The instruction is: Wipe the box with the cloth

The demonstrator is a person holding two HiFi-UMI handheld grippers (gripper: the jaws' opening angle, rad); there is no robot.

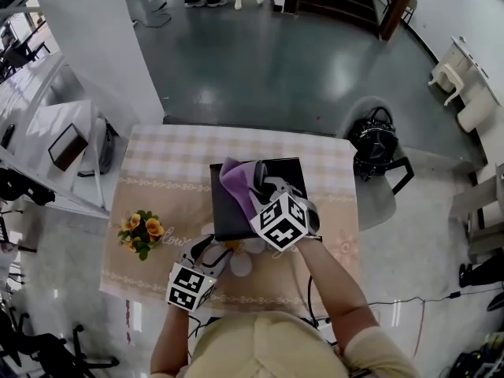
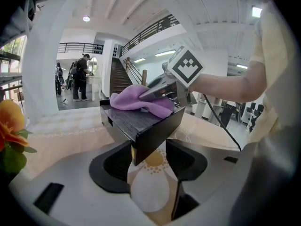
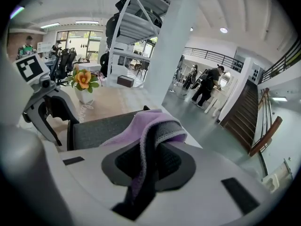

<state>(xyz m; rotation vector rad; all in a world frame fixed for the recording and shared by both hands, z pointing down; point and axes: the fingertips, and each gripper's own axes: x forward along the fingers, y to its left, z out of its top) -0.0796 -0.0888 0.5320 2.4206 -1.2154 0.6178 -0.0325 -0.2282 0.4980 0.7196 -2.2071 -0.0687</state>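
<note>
Most of the flat black box point(image 1: 236, 220) seems unwiped: the right gripper point(image 1: 260, 183) presses the purple fleecy cloth point(image 1: 236, 176), pinched in its fingers, at 11 o'clock, while the left gripper point(image 1: 214, 246) has its fingers clamped on the 7 o'clock corner.

flowers point(image 1: 141, 233) left of box point(image 1: 231, 217), tabletop point(image 1: 173, 156) beyond — open

Cloth point(image 1: 236, 181): lilac purple. Box point(image 1: 230, 223): black, with a fine grain on top. Tablecloth point(image 1: 173, 156): beige-and-white check, white floral print near edge. Flowers point(image 1: 142, 231), left: orange, green leaves.
</note>
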